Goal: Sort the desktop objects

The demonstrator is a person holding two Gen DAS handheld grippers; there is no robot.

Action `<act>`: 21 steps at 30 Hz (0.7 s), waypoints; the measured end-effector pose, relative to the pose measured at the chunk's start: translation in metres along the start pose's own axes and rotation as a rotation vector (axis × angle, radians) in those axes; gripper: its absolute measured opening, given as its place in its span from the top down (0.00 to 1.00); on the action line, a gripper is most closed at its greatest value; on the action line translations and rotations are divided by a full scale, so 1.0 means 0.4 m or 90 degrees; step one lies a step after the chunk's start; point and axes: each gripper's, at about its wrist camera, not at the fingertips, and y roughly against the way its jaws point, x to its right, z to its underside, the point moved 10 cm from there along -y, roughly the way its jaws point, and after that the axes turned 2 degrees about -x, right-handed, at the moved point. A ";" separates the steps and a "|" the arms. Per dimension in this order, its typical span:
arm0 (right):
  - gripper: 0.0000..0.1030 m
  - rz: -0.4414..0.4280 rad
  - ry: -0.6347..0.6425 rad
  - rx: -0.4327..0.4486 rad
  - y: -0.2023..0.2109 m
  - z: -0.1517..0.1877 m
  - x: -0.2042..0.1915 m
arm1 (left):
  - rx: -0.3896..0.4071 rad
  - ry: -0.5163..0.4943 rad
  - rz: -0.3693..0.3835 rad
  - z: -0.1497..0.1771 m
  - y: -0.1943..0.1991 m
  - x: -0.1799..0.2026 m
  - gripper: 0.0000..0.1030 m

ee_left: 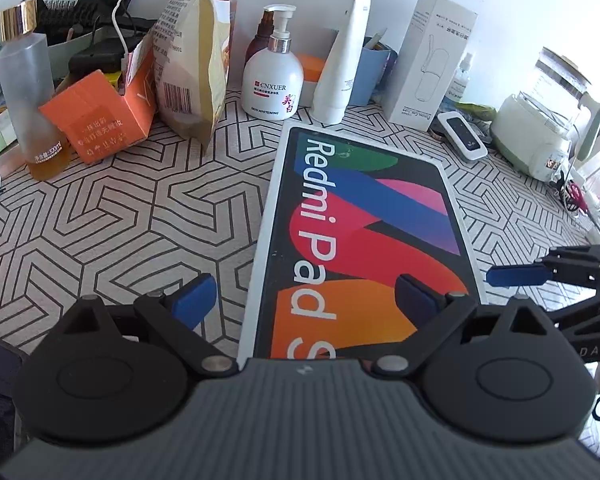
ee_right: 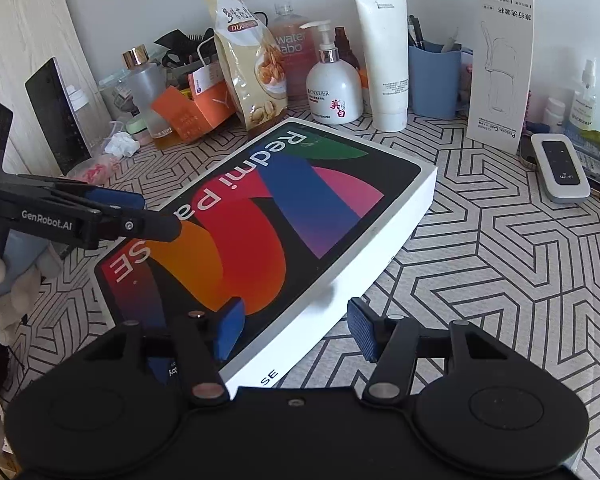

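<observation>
A large flat Redmi Pad SE box (ee_left: 364,216) with a colourful lid lies on the patterned desk mat; it also shows in the right wrist view (ee_right: 284,216). My left gripper (ee_left: 306,300) is open, its blue pads spread over the box's near left edge. It appears in the right wrist view (ee_right: 140,216) above the box's left end. My right gripper (ee_right: 296,328) is open, its pads straddling the box's near long side. One of its blue fingertips (ee_left: 512,274) shows at the right of the left wrist view.
Along the back wall stand a snack bag (ee_left: 196,48), an orange carton (ee_left: 100,120), a gold-capped bottle (ee_left: 28,92), a white pump bottle (ee_left: 274,80), a white tube (ee_left: 342,64), a blue cup (ee_right: 434,80), a tall white box (ee_left: 432,60). A wifi device (ee_right: 560,168) lies right.
</observation>
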 end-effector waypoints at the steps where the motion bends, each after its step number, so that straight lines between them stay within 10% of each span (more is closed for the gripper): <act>1: 0.40 0.000 0.014 -0.013 -0.003 -0.006 -0.002 | 0.001 0.006 -0.002 0.000 -0.001 -0.007 0.06; 5: 0.40 0.049 0.064 -0.049 -0.038 -0.083 0.025 | -0.006 0.038 -0.009 0.019 -0.013 -0.034 0.05; 21: 0.34 -0.057 -0.021 -0.096 -0.098 -0.101 0.078 | -0.041 0.003 0.054 0.059 -0.068 0.037 0.00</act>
